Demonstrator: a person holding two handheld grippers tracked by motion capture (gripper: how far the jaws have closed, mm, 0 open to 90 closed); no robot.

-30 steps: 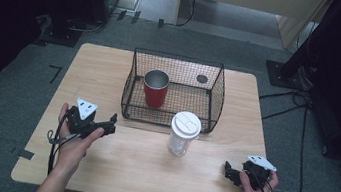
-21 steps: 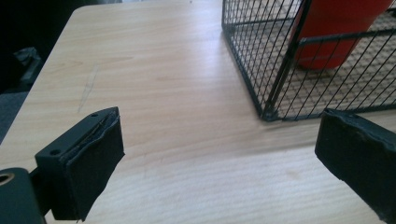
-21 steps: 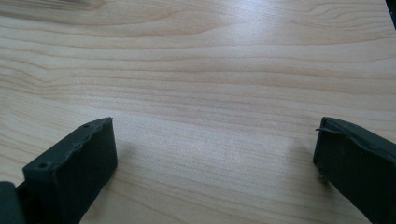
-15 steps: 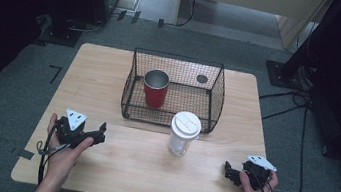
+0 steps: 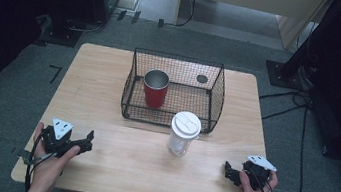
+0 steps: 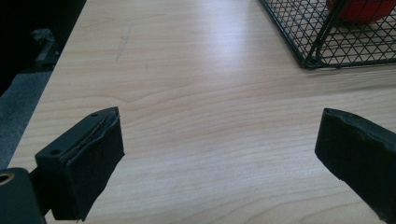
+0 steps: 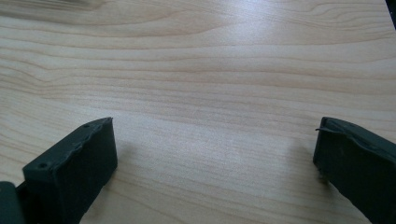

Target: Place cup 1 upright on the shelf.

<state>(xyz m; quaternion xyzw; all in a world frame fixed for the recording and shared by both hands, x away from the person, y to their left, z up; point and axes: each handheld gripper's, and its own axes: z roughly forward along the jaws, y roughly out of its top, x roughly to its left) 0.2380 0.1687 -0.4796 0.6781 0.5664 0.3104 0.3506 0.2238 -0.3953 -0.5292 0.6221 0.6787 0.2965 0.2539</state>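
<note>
Wood surface: pale, grained; we see it carrying everything, and bare boards between the jaws in both gripper views
Left tool: we hold it at the near left corner of the surface, low over the wood, aimed toward the middle; a grey three-cornered plate sits on top; in the left gripper view its jaws stand wide apart with nothing between them
Wire basket: black mesh, open at the top, at the middle of the far half; its near corner shows at the upper right of the left gripper view, well apart from the left tool
Red cup: upright inside the basket, toward its left side, with a metal-looking rim and inside
Clear cup: white lid on, upright on the surface just in front of the basket's near wall, between our two tools and nearer the right one
Right tool: we hold it at the near right edge, pointing left, well apart from the clear cup; in the right gripper view the jaws are spread wide and grip nothing
</note>
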